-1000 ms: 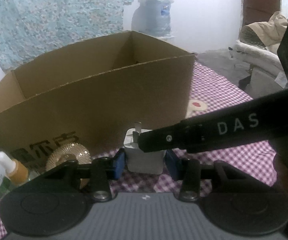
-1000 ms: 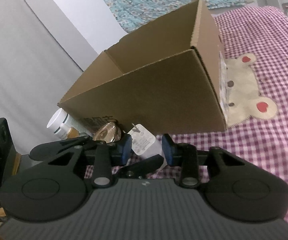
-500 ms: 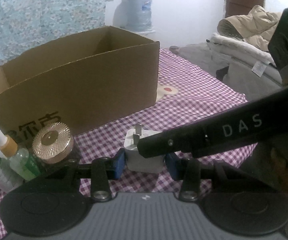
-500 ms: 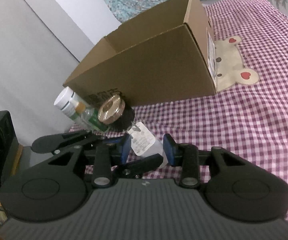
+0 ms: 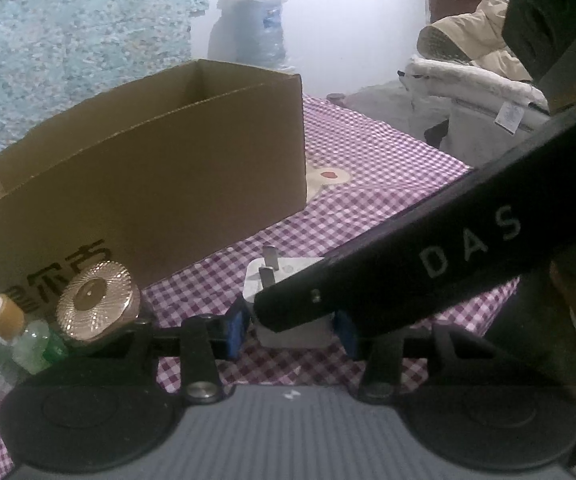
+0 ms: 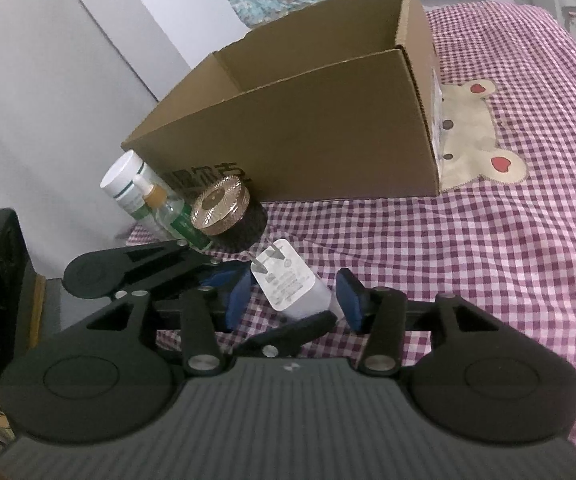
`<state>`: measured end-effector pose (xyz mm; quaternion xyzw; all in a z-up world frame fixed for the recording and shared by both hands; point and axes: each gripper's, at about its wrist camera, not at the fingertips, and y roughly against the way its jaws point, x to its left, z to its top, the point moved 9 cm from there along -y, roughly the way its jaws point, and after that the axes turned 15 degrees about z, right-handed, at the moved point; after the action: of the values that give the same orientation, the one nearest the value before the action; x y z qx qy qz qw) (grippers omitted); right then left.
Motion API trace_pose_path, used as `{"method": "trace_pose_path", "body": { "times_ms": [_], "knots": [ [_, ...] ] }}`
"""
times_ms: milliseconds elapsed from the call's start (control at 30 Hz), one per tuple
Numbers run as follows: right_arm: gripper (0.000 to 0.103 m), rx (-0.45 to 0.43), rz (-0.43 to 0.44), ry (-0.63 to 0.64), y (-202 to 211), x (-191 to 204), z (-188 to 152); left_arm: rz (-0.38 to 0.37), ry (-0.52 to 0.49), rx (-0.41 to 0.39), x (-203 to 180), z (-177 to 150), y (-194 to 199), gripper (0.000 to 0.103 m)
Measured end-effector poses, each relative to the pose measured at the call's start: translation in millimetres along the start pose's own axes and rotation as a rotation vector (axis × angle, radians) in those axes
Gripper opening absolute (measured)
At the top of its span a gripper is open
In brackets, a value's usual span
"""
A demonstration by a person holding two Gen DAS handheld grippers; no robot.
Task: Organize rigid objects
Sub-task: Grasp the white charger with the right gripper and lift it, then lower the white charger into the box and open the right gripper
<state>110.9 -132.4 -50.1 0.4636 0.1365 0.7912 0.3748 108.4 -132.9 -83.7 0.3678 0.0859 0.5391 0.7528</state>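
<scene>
Charger (image 5: 294, 330) between the blue pads of the left gripper (image 5: 290, 329), a pad pressed to each flank, jaws closed to its width and holding it. Crossed in front by one black finger (image 5: 368, 280) of the right gripper, the tip overlapping the white body. Low over the checked cloth (image 5: 388, 184), short of the box (image 5: 148, 184) and just right of the jar (image 5: 96, 300). Cannot tell whether resting on the cloth or lifted clear.

From the right wrist: charger (image 6: 288, 284) also between the right gripper (image 6: 295, 297) pads, jaws narrowed to about its width. Cannot tell whether touching or a hair apart — grip not confirmed.

Prongs leading, up and away toward the box in the left view. In the right view aimed up-left at the jar (image 6: 224, 208), long axis tilted from lower right to upper left.

Seen only from the right wrist — the printed label on the prong face, and the left fingers (image 6: 136, 268) straddling the body, one upper left, one below. Seen only from the left wrist — the "DAS" lettering on the crossing finger. Bottles (image 6: 128, 184) beside the jar, against the box (image 6: 308, 140).
</scene>
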Motion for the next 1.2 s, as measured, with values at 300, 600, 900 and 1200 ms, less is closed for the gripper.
{"method": "trace_pose_path", "body": {
  "times_ms": [300,600,900,1200],
  "knots": [
    [0.045,0.035,-0.006,0.053,-9.9,2.5,0.5,-0.015,0.008,-0.013,-0.7,-1.5,-3.7,0.046],
    [0.04,0.049,-0.031,0.143,-7.4,20.9,1.4,0.004,0.014,-0.042,4.6,4.2,10.9,0.044],
    [0.038,-0.028,0.016,0.262,18.7,75.6,45.3,0.094,0.017,-0.171,42.2,53.4,57.8,0.044],
    [0.037,-0.05,0.088,0.347,19.5,100.6,134.4,0.167,-0.02,-0.197,89.6,122.3,43.0,0.044]
  ]
}}
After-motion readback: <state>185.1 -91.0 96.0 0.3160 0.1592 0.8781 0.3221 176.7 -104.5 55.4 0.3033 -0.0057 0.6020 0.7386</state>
